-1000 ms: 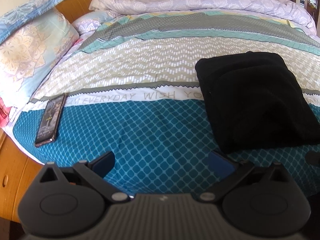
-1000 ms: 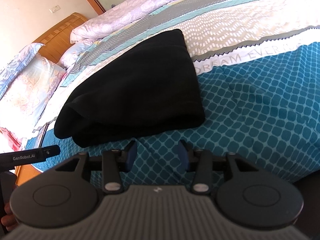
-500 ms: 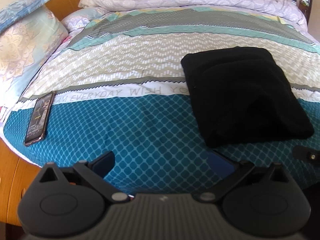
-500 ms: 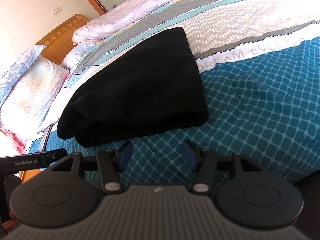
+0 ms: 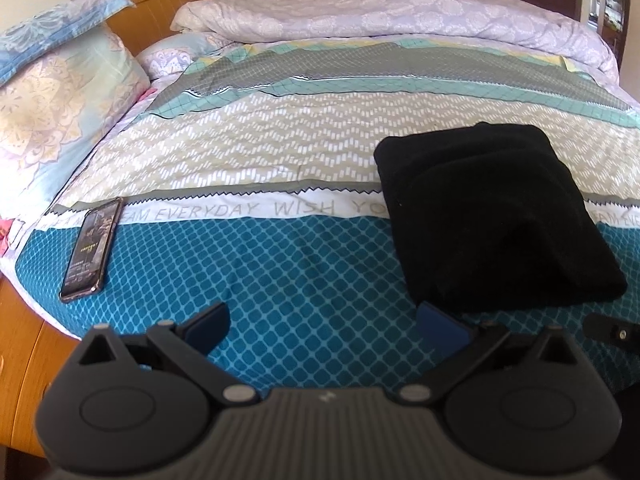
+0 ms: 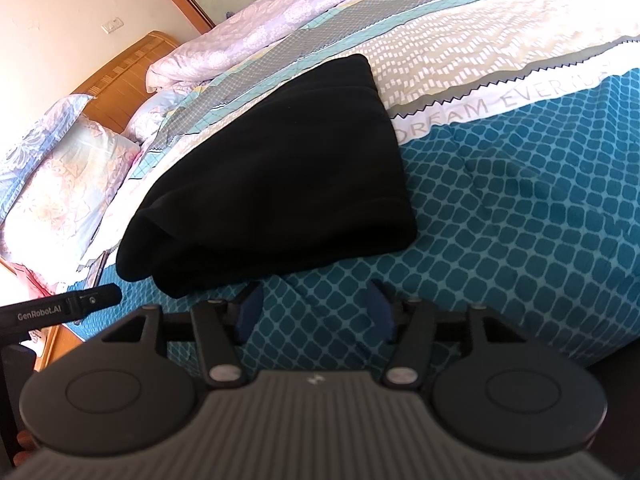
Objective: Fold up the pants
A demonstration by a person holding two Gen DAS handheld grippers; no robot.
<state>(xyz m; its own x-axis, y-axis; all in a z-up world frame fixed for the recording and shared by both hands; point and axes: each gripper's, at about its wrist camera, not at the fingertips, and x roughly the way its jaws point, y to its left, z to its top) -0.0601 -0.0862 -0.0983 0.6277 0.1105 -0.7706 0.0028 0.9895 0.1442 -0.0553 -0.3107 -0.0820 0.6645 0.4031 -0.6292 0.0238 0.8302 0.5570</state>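
Observation:
The black pants (image 5: 488, 216) lie folded into a thick rectangle on the patterned bedspread, right of centre in the left wrist view and centre-left in the right wrist view (image 6: 272, 172). My left gripper (image 5: 324, 320) is open and empty, held above the teal part of the bed, left of the pants' near edge. My right gripper (image 6: 312, 304) is open and empty, just in front of the pants' near edge. Neither touches the pants.
A phone (image 5: 92, 250) lies near the bed's left edge. Pillows (image 5: 60, 120) and a wooden headboard (image 5: 160, 12) are at the left. A rolled lilac duvet (image 5: 400, 20) lies across the far side. The bedspread (image 6: 520, 208) runs right of the pants.
Both grippers have drawn back a little from the bed and stay open. The left wrist view has shifted, so the pants sit slightly further off. The pants have not moved.

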